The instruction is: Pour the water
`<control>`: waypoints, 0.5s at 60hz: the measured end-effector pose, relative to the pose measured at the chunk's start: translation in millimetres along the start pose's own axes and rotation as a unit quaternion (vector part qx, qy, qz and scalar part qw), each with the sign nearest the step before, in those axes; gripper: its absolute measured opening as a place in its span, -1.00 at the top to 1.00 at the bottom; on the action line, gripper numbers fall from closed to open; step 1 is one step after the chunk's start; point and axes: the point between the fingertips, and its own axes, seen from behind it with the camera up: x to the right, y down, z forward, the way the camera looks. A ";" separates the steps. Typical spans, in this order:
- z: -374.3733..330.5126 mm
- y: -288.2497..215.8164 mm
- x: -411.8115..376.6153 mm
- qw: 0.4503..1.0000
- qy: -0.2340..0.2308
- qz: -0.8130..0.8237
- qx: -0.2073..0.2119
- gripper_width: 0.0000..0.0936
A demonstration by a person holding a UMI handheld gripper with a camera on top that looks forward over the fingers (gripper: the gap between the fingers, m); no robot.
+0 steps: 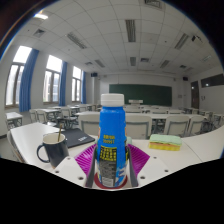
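Note:
A blue plastic bottle [112,125] with a white cap and a yellow label stands upright between my fingers. My gripper [112,160] is shut on it, with the pink pads pressed against its lower sides. A dark mug [52,150] with its handle to the left stands on the white table [205,148], to the left of the bottle and a little beyond the left finger. I cannot see inside the mug.
A yellow and green sponge [165,142] lies on the table to the right, beyond the right finger. Behind are rows of classroom desks and chairs [170,122], windows with blue curtains [30,75] on the left, and a dark board [140,95] on the far wall.

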 end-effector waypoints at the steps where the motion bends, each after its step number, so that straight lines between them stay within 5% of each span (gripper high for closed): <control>1: -1.4 0.9 -0.3 1.000 0.001 -0.003 -0.003 -0.15; 5: -22.7 1.4 2.7 1.000 -0.004 -0.018 -0.015 -0.35; 9: -50.0 2.5 9.0 0.999 -0.004 -0.033 -0.024 -0.86; 30: -286.5 -3.5 41.2 1.000 0.014 0.007 0.001 -0.82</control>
